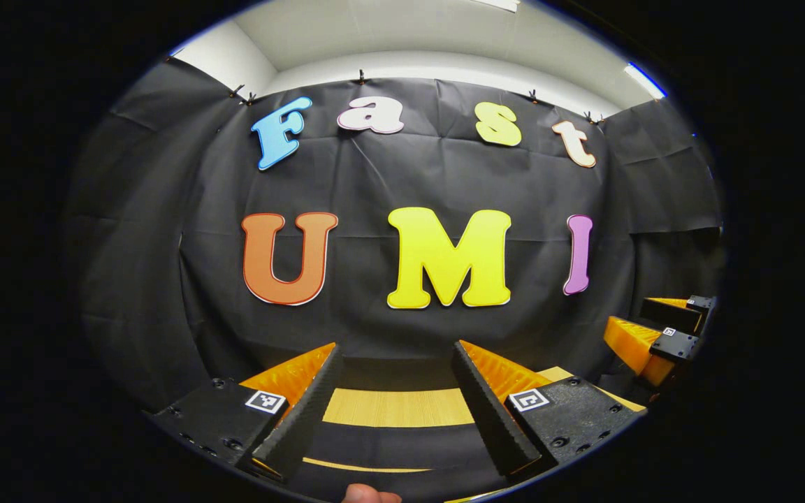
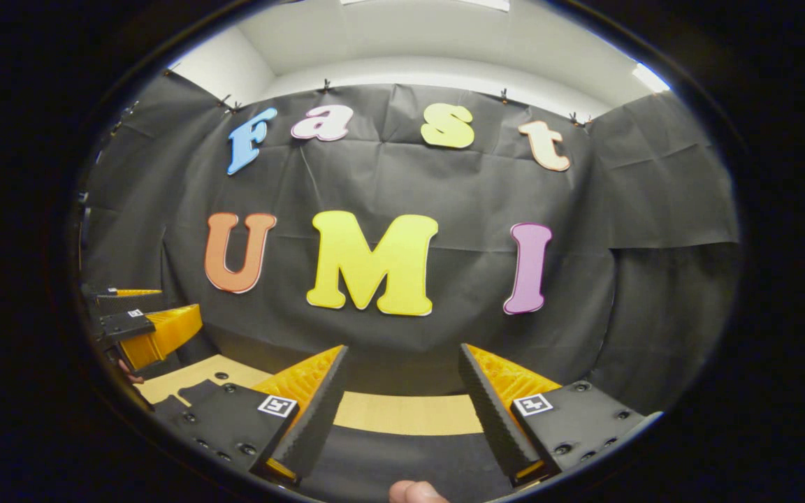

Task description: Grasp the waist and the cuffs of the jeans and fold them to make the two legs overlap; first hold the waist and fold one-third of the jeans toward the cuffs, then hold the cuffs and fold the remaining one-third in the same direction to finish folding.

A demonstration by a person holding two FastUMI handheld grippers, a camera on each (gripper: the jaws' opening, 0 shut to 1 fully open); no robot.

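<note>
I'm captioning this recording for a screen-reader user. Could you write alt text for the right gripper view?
The right gripper is held open with nothing between its fingers, aimed at the booth's black cloth wall. A strip of wooden table shows between the fingers, with dark fabric, possibly the jeans, in front of it. The left gripper shows at the far left edge.

A staged recording booth inside a plain room, not a home. A creased black cloth backdrop (image 1: 402, 181) hangs across the middle of the left gripper view, from 9 to 3 o'clock, pinned along its top edge by small black clips (image 1: 360, 74). Above it, at 12 o'clock, show a white painted wall (image 2: 437, 73) and ceiling with a bright strip light (image 1: 643, 80). At 6 o'clock lies a pale wooden tabletop (image 2: 409, 413).
</note>
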